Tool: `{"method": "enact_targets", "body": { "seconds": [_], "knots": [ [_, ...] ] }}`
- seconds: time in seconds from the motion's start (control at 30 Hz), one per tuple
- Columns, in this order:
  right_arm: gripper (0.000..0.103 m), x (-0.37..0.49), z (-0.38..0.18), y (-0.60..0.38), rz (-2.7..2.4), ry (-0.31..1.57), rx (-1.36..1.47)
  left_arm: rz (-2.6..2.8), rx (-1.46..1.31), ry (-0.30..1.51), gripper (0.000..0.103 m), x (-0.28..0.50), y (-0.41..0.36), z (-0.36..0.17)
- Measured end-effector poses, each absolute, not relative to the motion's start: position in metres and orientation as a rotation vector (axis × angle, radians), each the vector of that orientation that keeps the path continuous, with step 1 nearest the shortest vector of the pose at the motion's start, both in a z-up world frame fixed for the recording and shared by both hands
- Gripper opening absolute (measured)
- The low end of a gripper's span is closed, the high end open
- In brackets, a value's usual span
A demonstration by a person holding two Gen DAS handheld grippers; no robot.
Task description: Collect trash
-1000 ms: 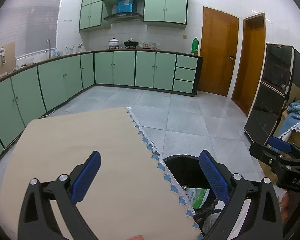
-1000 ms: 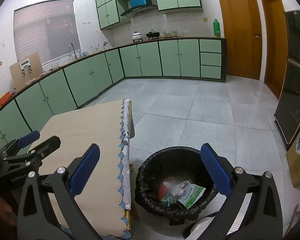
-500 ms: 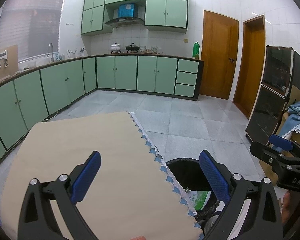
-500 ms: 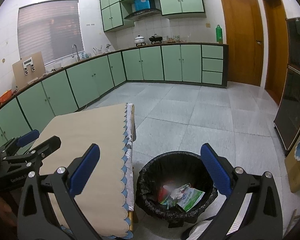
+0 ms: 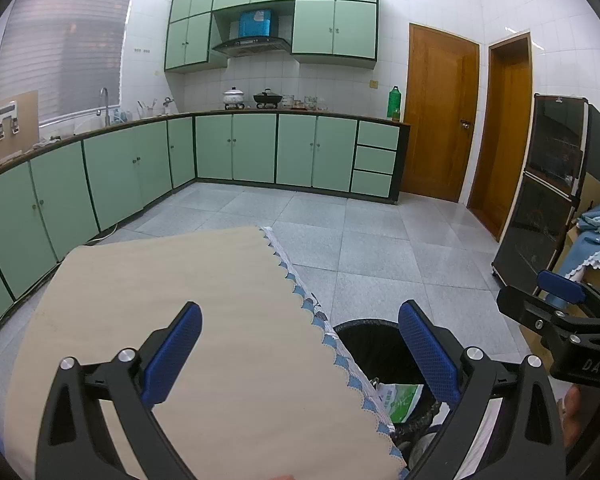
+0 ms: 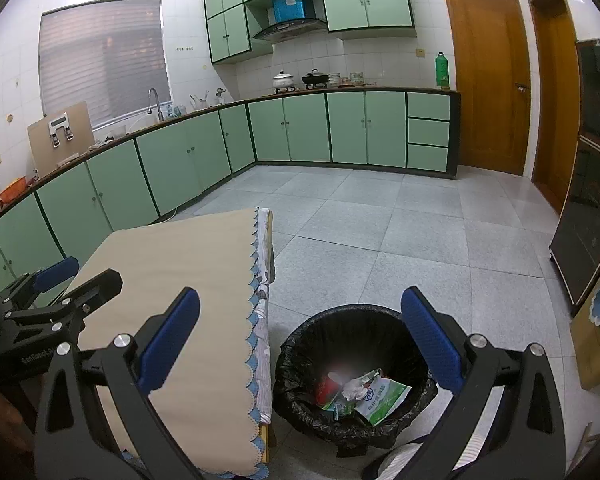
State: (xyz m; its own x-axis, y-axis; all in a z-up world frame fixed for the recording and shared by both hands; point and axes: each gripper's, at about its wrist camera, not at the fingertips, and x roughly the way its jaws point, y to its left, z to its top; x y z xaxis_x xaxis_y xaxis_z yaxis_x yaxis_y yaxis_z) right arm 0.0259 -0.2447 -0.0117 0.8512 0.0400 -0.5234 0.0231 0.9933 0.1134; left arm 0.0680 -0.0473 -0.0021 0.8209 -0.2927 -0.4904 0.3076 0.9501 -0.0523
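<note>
A black-lined trash bin (image 6: 400, 320) stands on the floor right of the table; it holds a green-and-white packet (image 6: 384, 398), crumpled white paper (image 6: 354, 390) and a red wrapper (image 6: 326, 386). The bin also shows in the left wrist view (image 5: 364, 344). My right gripper (image 6: 300, 332) is open and empty, above the bin and the table's right edge. My left gripper (image 5: 300, 344) is open and empty over the beige tablecloth (image 5: 180, 300). Each gripper shows in the other's view: the right one (image 5: 560, 320) and the left one (image 6: 52, 292).
The table (image 6: 180, 260) has a beige cloth with a blue scalloped edge. Green cabinets (image 6: 300, 128) run along the left and far walls. A dark glass cabinet (image 5: 548, 208) and boxes with blue cloth (image 5: 596, 236) stand at right. Two wooden doors (image 5: 440, 120) lie beyond the tiled floor.
Both grippers have risen and tilted up slightly, so the bin and table sit lower in view. Both stay open and empty.
</note>
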Motion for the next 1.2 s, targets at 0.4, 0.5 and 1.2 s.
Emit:
{"method": "enact_targets", "body": {
  "seconds": [0.4, 0.5, 1.2],
  "knots": [
    [0.098, 0.0267, -0.0098, -0.2429, 0.012, 0.554, 0.114, -0.319, 0.030, 0.517, 0.097, 0.0680, -0.0460, -0.0019],
    [0.098, 0.0267, -0.0097, -0.2430, 0.012, 0.554, 0.113, -0.318, 0.030, 0.516, 0.097, 0.0680, -0.0460, -0.0017],
    [0.098, 0.0280, -0.0100, -0.2421, 0.013, 0.555, 0.113, -0.318, 0.031, 0.516, 0.097, 0.0683, -0.0447, -0.0015]
  ]
}}
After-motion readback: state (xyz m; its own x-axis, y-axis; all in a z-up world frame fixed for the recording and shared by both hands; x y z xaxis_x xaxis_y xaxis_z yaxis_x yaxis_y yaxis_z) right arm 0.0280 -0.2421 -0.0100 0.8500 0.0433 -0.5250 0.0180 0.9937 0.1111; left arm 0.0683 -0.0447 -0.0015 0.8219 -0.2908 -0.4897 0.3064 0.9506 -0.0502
